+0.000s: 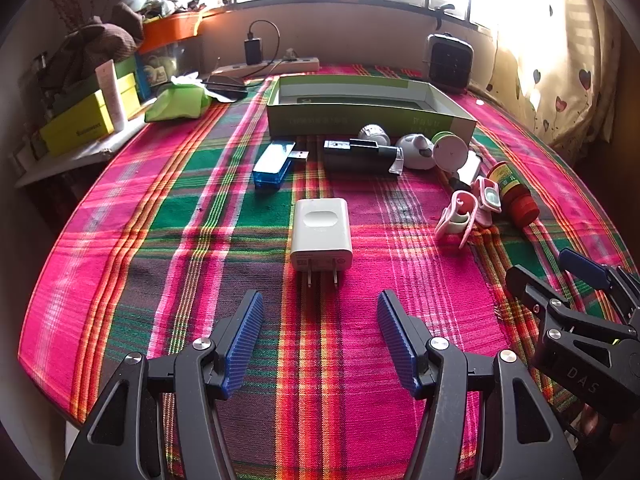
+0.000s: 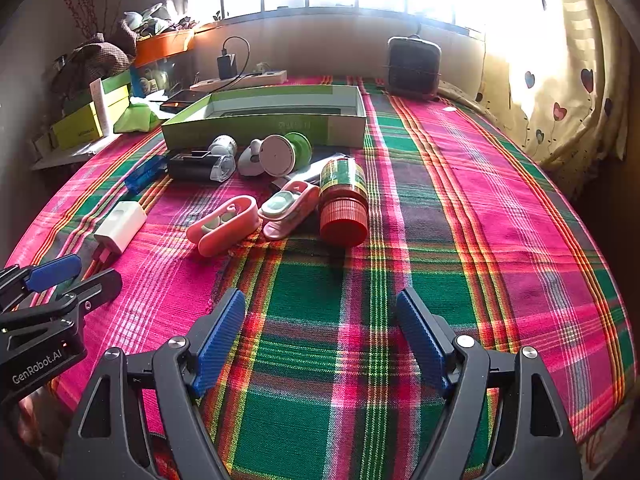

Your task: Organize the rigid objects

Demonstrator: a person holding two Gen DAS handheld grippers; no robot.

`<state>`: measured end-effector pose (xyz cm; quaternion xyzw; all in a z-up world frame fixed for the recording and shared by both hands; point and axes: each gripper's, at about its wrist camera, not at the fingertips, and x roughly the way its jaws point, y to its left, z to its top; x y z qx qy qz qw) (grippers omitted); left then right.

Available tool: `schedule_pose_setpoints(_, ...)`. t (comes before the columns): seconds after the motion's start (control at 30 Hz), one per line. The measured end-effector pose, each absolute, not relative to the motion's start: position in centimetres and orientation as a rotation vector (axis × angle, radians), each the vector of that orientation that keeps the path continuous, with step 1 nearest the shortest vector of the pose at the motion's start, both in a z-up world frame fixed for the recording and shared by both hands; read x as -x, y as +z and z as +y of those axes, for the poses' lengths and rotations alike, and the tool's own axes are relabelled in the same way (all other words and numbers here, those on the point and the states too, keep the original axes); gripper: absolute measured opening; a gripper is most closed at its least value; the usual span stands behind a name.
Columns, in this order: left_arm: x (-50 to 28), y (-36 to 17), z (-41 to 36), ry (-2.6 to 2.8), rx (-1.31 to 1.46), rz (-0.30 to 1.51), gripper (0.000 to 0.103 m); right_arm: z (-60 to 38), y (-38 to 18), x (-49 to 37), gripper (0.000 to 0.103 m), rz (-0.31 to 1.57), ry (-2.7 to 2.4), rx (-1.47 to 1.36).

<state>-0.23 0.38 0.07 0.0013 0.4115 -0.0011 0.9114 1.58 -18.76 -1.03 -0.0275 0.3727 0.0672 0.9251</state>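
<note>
A white plug adapter [image 1: 321, 235] lies on the plaid cloth just ahead of my open, empty left gripper [image 1: 320, 304]; it also shows in the right wrist view [image 2: 119, 227]. Behind it lie a blue USB stick [image 1: 273, 165], a black device [image 1: 358, 155], white round parts [image 1: 416, 151], two pink clips [image 1: 458, 216] and a red-capped bottle [image 1: 516, 196]. An open green box [image 1: 368, 106] stands at the back. My right gripper [image 2: 320, 304] is open and empty, short of the bottle [image 2: 343, 204] and pink clips [image 2: 224, 230].
A shelf at the left holds yellow boxes [image 1: 78, 128] and clutter. A power strip [image 1: 272, 67] and a small heater [image 1: 450, 62] stand by the far wall. A curtain [image 2: 560, 92] hangs at the right. The table edge curves near both sides.
</note>
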Motion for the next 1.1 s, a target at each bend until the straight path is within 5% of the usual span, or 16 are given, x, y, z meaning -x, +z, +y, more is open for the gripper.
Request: schedule_pose_setpoints(1.1,-4.5,0.3,2.2,-0.042,0.029,0.895,0.058,-20.7,0.5,-8.3,0.078,0.825,0.126,0.049)
